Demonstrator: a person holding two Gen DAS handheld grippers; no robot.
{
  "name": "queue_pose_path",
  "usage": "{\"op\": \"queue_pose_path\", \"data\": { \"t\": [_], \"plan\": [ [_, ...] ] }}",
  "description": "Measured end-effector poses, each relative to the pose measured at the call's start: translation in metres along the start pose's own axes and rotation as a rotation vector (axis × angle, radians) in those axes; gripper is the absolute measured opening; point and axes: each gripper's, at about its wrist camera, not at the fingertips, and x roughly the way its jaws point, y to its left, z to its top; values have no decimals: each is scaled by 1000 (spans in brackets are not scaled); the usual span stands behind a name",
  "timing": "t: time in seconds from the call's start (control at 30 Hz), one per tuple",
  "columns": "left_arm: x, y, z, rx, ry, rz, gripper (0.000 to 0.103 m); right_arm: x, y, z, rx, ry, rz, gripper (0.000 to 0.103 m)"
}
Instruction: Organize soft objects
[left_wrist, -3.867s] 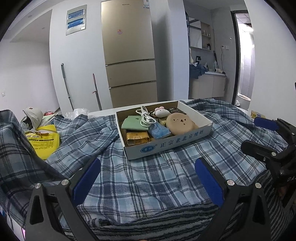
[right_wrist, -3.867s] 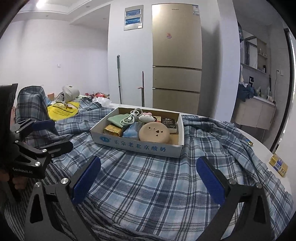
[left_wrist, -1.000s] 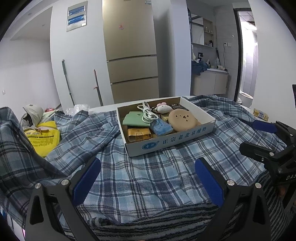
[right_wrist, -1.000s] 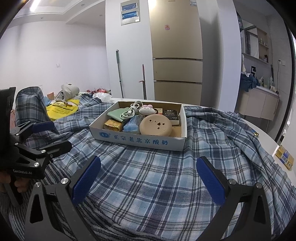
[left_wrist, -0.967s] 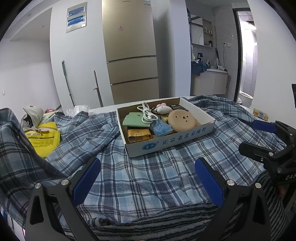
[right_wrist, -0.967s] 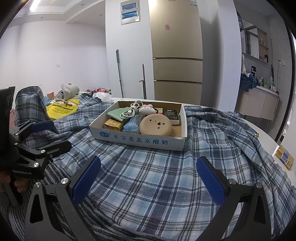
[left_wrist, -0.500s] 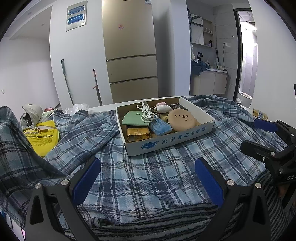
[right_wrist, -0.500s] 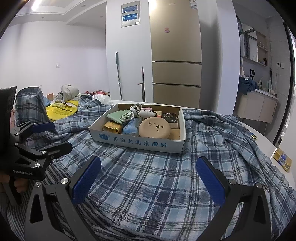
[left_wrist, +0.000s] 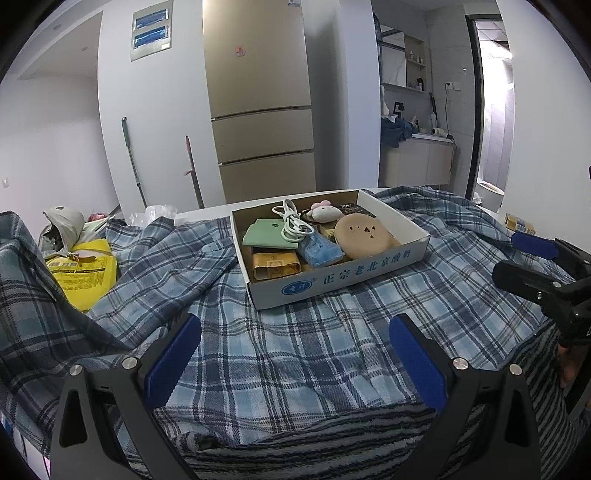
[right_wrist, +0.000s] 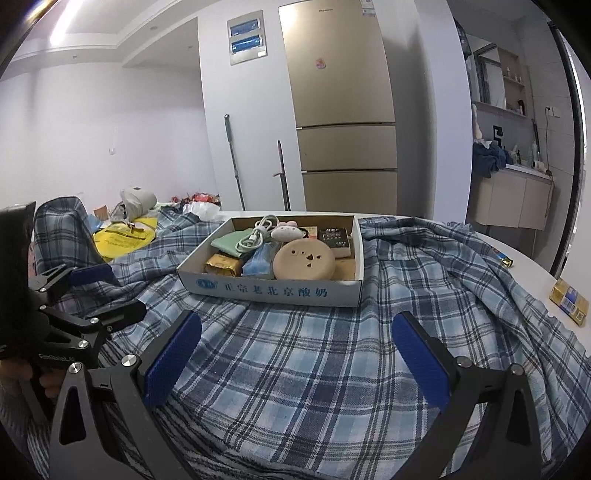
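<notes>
Plaid shirt (left_wrist: 295, 354) under both open grippers.

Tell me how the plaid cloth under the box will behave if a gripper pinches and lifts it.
The plaid cloth lies in folds and wrinkles, so it is probably floppy and would drape. The cardboard box rests on it, so pulling would likely drag or tip the box. It looks light for its spread.

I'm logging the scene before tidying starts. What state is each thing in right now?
left gripper: open, holding nothing.
right gripper: open, holding nothing.
cardboard box: open-topped, sitting on the cloth, full.
plaid cloth: spread out, rumpled, unfolded.
white cable: coiled, lying on the green pouch.
fridge: doors closed.
</notes>
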Motion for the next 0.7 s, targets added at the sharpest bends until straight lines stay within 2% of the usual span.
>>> {"op": "queue_pose_path", "data": {
  "t": [0.7],
  "plan": [
    [-2,-1,0,10,-13,2,103,2,8,-1,-37,10,15,103]
  ]
}}
